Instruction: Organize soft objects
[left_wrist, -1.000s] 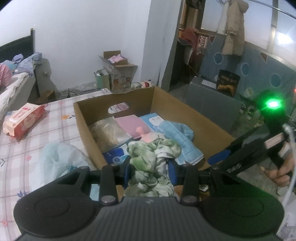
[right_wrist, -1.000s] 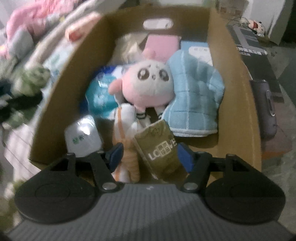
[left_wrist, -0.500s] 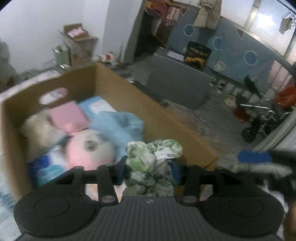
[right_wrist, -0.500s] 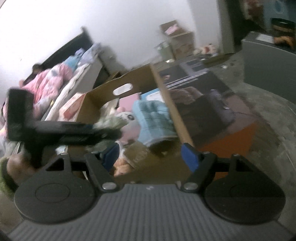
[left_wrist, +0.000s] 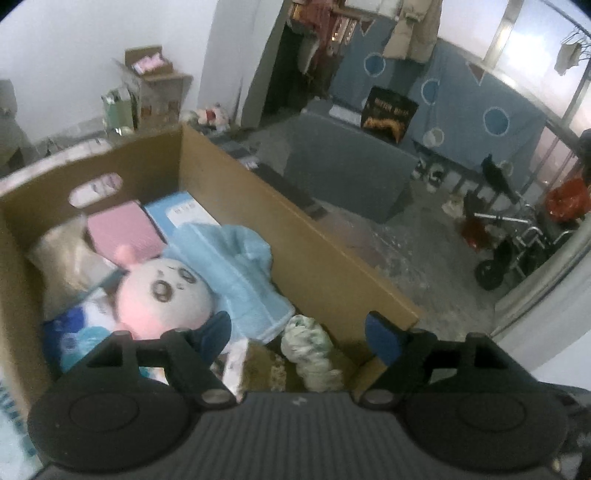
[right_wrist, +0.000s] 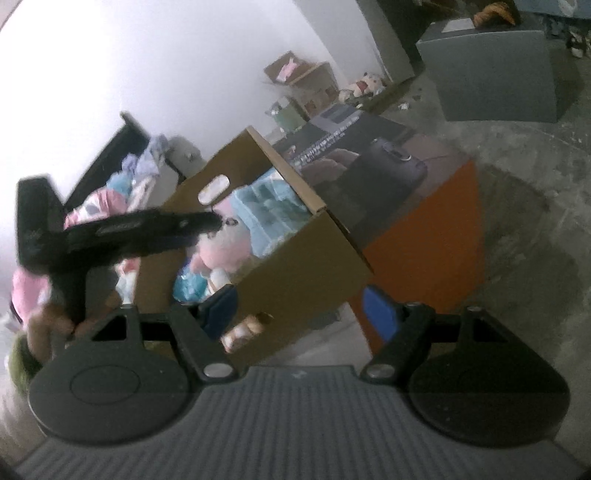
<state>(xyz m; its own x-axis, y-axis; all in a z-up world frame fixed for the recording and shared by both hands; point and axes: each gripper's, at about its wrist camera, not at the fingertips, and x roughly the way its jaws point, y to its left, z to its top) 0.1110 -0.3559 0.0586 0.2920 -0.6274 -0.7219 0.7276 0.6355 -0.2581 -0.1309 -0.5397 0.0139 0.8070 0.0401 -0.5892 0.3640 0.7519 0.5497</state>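
A cardboard box (left_wrist: 325, 266) holds a pink and white plush (left_wrist: 162, 299), a light blue towel (left_wrist: 236, 266), a pink pack (left_wrist: 122, 232) and more. A green and white cloth bundle (left_wrist: 310, 350) lies in the box's near right corner, below my left gripper (left_wrist: 297, 334). Its jaws are opening and touch nothing. My right gripper (right_wrist: 299, 314) stands open and empty outside the box (right_wrist: 295, 273), by its near wall. In the right wrist view the left gripper's body (right_wrist: 122, 236) reaches over the box, held by a hand (right_wrist: 48, 325).
A bed with heaped clothes (right_wrist: 122, 184) lies left of the box. A grey cabinet (left_wrist: 351, 173) and a wheelchair (left_wrist: 517, 243) stand on the concrete floor to the right. A dark printed carton with an orange side (right_wrist: 417, 229) sits against the box.
My left gripper carried the green and white bundle over the box, opened, and the bundle dropped into the near corner. My right gripper withdrew from inside the box and rolled, now outside it.
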